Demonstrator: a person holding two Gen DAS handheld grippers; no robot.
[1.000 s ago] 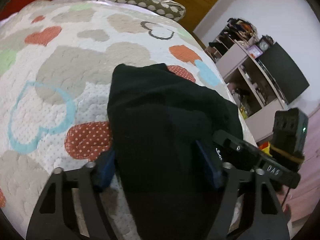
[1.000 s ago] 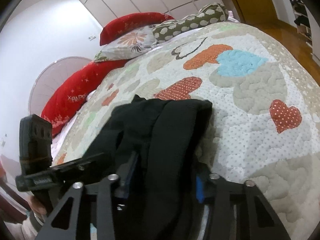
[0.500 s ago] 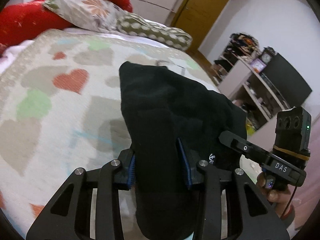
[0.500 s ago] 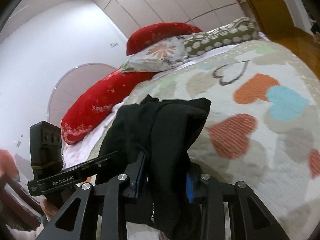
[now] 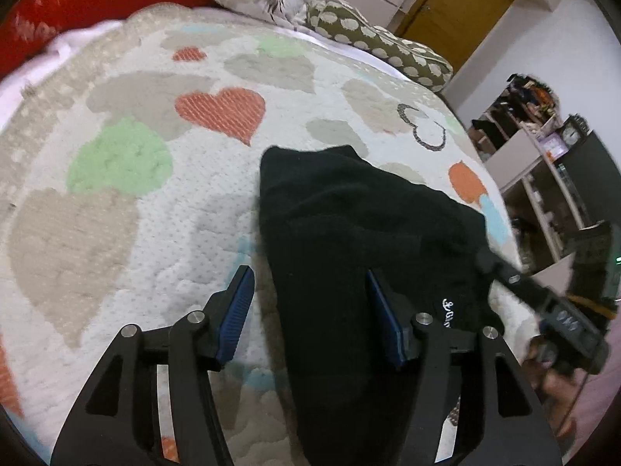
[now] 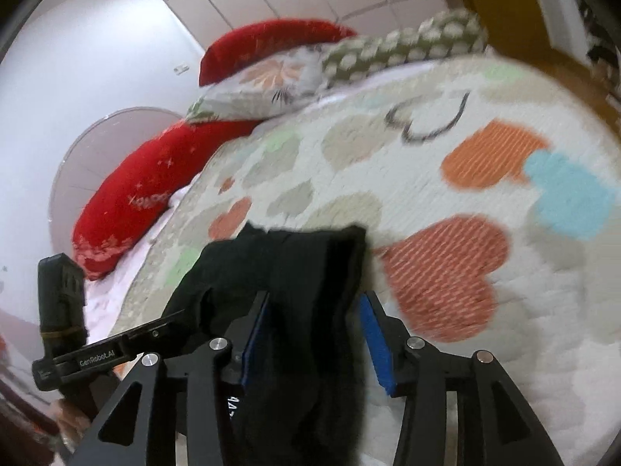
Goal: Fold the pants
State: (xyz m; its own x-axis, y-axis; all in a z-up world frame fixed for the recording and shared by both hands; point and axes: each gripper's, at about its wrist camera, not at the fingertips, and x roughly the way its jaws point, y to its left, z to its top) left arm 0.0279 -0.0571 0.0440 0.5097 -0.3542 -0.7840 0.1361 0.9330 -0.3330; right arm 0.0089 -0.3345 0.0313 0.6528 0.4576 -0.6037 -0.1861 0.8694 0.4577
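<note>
Left gripper (image 5: 308, 310): my jaws are opening, released; the black pants (image 5: 361, 240) lie between the pads, left pad clear of the cloth, right pad at the fabric edge but not pinching as far as I can see. Pants sit folded in a bundle on the bed (image 5: 116, 202), on the heart-print quilt, near the edge closest to me.

Right gripper (image 6: 310, 334): jaws also opening, cloth between the pads, a gap on the right pad, left pad close to or brushing the fabric; I read it as let go. Frame is blurred, so contact there is hard to call.

Risks, my judgement: if I pull back while a pad still catches the fabric, the top layer drags and the fold opens. The bundle is close to the bed edge, so a snag could tug it off. The soft quilt may let the stack slump unevenly.
</note>
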